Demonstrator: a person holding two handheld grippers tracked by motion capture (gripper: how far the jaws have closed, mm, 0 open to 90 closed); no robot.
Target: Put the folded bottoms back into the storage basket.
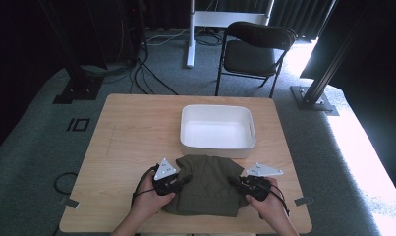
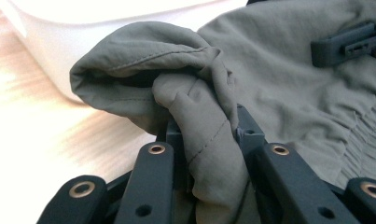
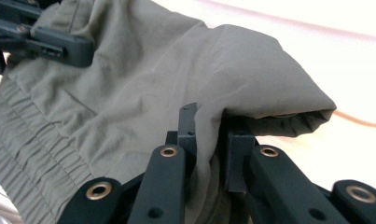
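Wooden table (image 1: 127,132), olive garment (image 1: 205,184) pinched between both grippers' jaws

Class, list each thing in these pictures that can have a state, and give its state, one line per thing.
Olive garment: folded, gripped at both sides.
Left gripper: shut on a bunched fold of the garment.
Right gripper: shut on the garment's edge.
White bin: upright, empty, just behind the garment.
Folding chair: unfolded, unoccupied.
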